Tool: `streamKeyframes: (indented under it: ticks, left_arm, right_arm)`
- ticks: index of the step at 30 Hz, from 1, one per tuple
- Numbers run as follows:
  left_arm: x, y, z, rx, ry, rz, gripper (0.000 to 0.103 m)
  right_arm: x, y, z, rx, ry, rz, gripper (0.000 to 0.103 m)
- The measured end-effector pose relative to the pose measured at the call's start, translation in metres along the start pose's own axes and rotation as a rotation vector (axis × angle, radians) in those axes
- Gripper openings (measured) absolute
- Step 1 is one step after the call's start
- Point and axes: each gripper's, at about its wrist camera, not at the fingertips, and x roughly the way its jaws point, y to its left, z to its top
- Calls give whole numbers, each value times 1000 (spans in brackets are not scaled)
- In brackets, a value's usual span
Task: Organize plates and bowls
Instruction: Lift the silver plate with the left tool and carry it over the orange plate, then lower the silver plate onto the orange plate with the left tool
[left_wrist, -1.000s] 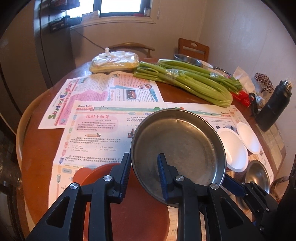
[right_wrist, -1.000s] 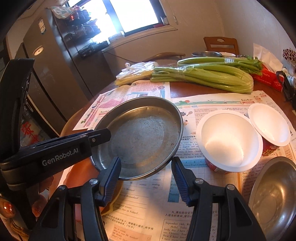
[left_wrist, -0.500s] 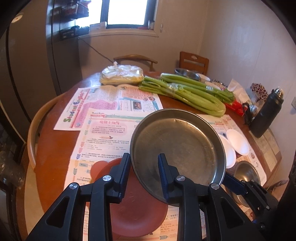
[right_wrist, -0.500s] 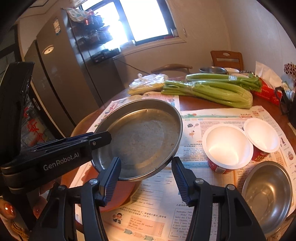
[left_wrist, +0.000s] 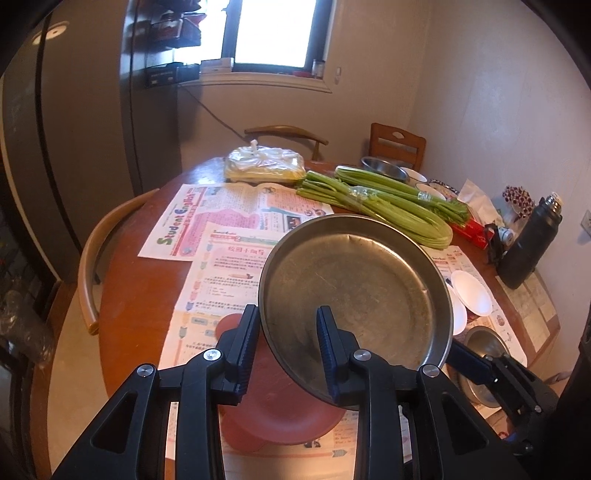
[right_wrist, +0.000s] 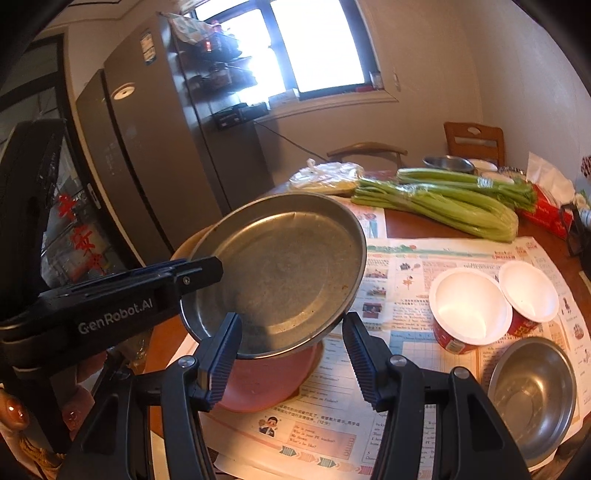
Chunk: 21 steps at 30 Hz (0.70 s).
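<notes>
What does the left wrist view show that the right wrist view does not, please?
Only the left wrist view shows the black flask at the table's far right edge and the curved chair back on the left.

Only the right wrist view shows the fridge, the red sides of the two cups, and the whole steel bowl.

Both show the metal plate held tilted above the red plate, the left gripper shut on its rim, the celery, the newspapers and the window.

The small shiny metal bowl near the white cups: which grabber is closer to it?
Right. The right gripper hangs open just beside the small shiny metal bowl. The left gripper is farther off, clamped on the big round metal pan, across the table.
</notes>
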Motion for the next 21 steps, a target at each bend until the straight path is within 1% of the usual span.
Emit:
streamKeyframes:
  ticks: [9,14,21]
  left_arm:
    - [1,20,-11,-31,17,23,32]
    - [9,26,-20,-40,45,25,32]
    - [27,30,-31,-58,84,19,32]
  right_arm:
    - [8,19,-1,-47,26,27,57]
    - [11,24,-5,-67,38,26,57]
    - [21,24,-12,-79,75,20,57]
